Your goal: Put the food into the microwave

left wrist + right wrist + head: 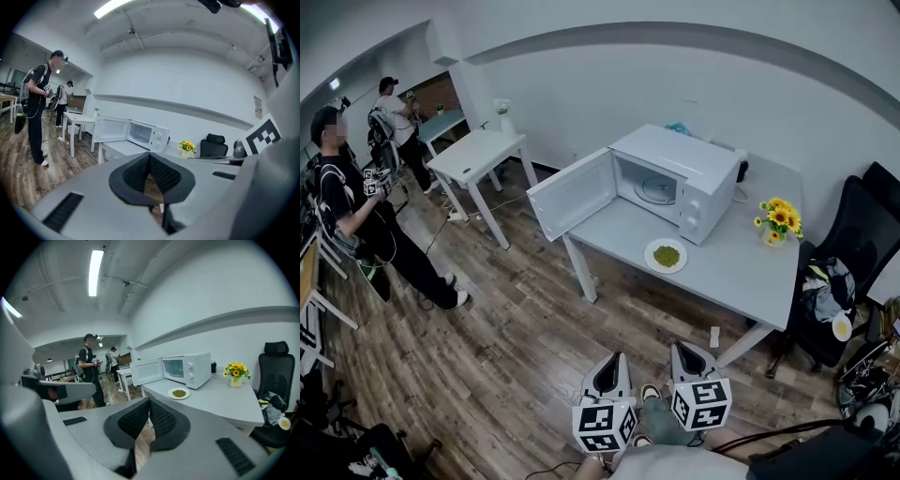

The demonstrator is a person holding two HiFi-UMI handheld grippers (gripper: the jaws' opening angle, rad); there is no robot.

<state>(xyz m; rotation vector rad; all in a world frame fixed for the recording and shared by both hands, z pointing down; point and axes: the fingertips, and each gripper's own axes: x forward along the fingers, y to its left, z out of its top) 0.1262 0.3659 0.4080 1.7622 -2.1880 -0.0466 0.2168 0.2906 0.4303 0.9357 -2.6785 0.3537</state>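
Plate [666,255] before microwave [675,182], on table [741,272]

Grey plastic left gripper [612,364] and matching right gripper [686,352], each showing black ribbed pads [136,176], each carrying a white cube [605,425] with black square markers

The green food [667,255] on the plate [649,256] is too small to identify.
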